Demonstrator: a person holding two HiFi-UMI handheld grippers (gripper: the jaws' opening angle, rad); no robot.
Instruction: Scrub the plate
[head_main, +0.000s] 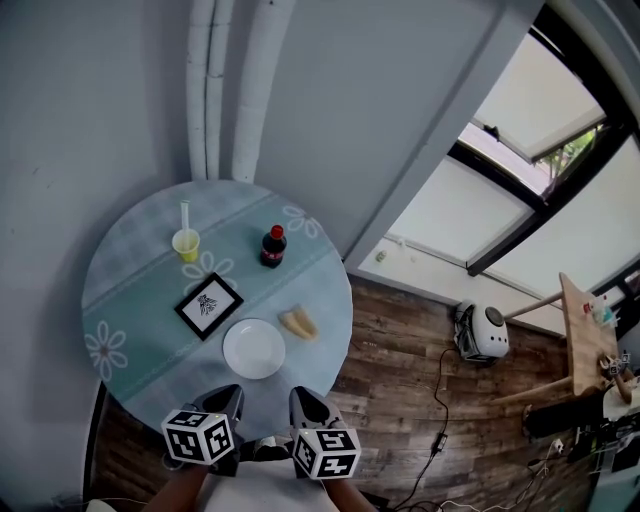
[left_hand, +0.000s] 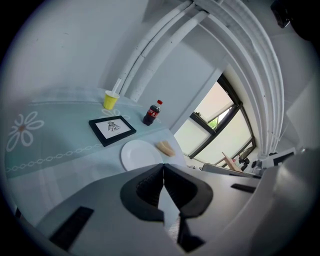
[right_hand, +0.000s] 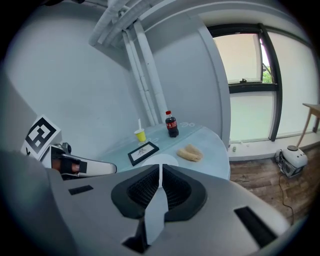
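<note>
Teal table, framed picture, yellow cup, cola bottle, sponge beside white plate — plate just ahead of left gripper and right gripper, both closed, empty.

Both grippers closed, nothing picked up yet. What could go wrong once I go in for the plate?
The tan oblong sponge lies close to the round table's right edge; a shut right gripper could nudge it off. The white round plate sits loose near the front edge, so scrubbing it unheld may slide it against the black-framed picture beside it, or off.
</note>
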